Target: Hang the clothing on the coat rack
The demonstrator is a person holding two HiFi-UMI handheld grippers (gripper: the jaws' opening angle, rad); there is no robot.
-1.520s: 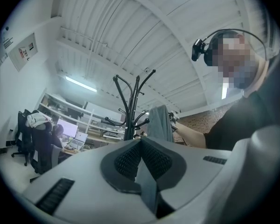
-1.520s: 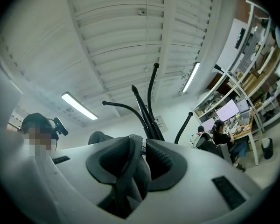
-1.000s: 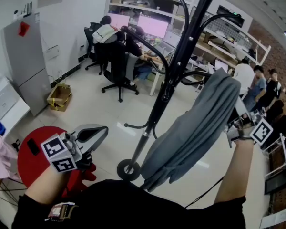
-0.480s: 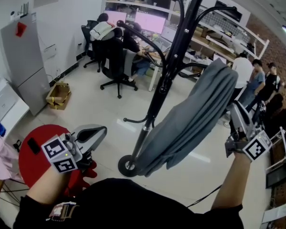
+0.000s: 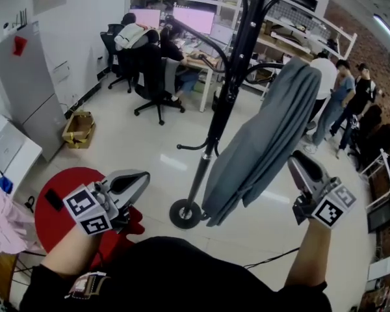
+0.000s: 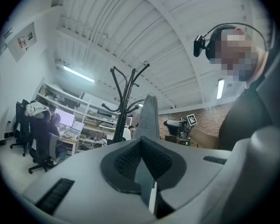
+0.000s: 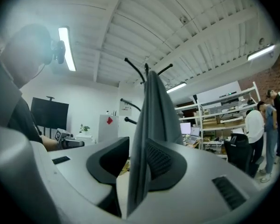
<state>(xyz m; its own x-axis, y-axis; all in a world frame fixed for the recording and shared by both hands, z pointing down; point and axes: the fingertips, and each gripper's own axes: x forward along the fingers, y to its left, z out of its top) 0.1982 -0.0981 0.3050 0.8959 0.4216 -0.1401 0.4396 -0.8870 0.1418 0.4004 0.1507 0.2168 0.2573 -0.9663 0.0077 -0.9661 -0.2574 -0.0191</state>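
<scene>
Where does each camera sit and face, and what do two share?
Head view: on the head, facing down at rack, garment; forearms, left hand-held gripper, right hand-held gripper.
Left gripper view: rides the left one, facing up at rack; torso shows.
Right gripper view: rides the right one, facing up at garment; head shows.
Shared: rack, garment, in all.

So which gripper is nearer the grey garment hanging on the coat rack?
Right. The right gripper sits close beside the right edge of the grey garment; the left gripper is well off to its left, beyond the coat rack pole.
</scene>
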